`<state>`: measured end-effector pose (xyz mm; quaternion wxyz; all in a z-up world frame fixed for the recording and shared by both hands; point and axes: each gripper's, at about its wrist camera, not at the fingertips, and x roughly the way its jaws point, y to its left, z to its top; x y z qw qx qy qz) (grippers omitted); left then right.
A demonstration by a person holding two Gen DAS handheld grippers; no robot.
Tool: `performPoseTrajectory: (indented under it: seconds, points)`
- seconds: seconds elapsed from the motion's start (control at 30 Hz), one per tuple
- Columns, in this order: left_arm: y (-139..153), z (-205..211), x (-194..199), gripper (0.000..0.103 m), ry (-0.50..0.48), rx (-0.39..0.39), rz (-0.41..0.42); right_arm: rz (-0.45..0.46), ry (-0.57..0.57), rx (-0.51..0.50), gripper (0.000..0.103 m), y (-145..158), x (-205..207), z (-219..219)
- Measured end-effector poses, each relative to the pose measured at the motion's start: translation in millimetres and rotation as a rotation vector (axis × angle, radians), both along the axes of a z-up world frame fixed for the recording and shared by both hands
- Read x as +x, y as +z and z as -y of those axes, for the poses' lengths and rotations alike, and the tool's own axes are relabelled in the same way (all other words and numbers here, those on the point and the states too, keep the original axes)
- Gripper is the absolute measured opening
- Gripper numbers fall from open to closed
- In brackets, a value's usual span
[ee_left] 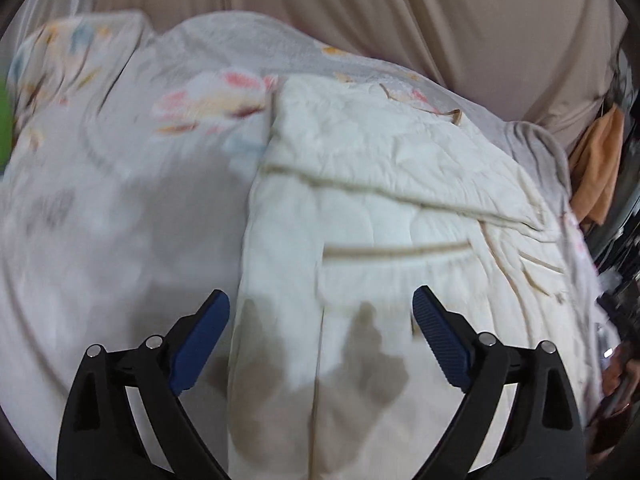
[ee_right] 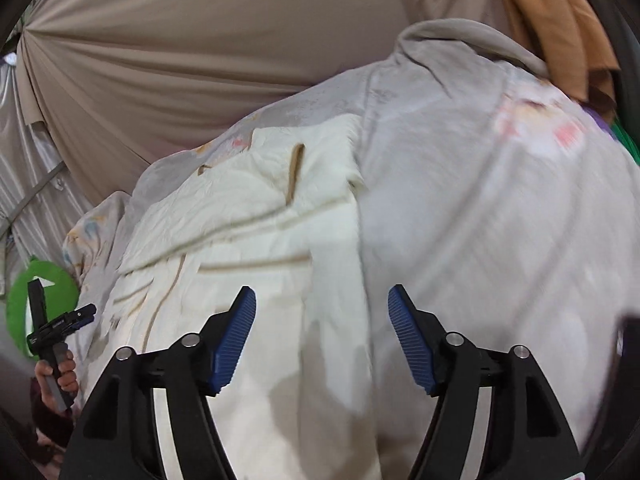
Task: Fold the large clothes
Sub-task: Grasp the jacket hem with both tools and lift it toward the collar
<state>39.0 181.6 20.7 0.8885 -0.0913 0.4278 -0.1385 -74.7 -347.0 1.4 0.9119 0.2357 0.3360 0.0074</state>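
A cream quilted garment with tan stripes [ee_left: 372,184] lies folded on a pale floral bedsheet [ee_left: 120,184]. It also shows in the right wrist view [ee_right: 248,216], with its edge running down the middle. My left gripper [ee_left: 321,304] is open and empty, hovering above the garment's near part; its shadow falls on the cloth. My right gripper [ee_right: 322,304] is open and empty above the garment's right edge, where it meets the sheet [ee_right: 480,220]. The left gripper and the hand that holds it [ee_right: 56,332] show at the far left of the right wrist view.
A beige curtain [ee_left: 360,0] hangs behind the bed. An orange cloth [ee_left: 600,160] hangs at the right edge, also in the right wrist view [ee_right: 556,24]. A green object [ee_right: 44,280] sits at the left. A grey cloth [ee_right: 460,40] lies bunched at the bed's far side.
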Motion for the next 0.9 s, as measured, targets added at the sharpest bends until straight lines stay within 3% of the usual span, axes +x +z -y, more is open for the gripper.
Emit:
performPoseTrajectory:
  seconds: [0.23, 0.37, 0.47, 0.7, 0.83, 0.9]
  points:
    - [-32, -37, -61, 0.091, 0.057, -0.178, -0.147, -0.074, 0.003, 0.189, 0.072, -51, -77, 0]
    - [-33, -33, -84, 0.091, 0.039, -0.224, -0.139, -0.043, 0.031, 0.163, 0.074, -54, -93, -16]
    - [-34, -28, -89, 0.091, 0.039, -0.209, -0.121, -0.014, 0.068, 0.203, 0.080, -55, -91, -28]
    - [-32, -15, -91, 0.085, 0.038, -0.182, -0.092, 0.015, 0.090, 0.226, 0.081, -55, -80, -39]
    - [-31, -5, -92, 0.069, 0.026, -0.145, -0.083, 0.022, 0.118, 0.245, 0.062, -55, -71, -49]
    - [-29, -3, -92, 0.058, 0.027, -0.130, -0.077, 0.011, 0.127, 0.233, 0.041, -55, -65, -56]
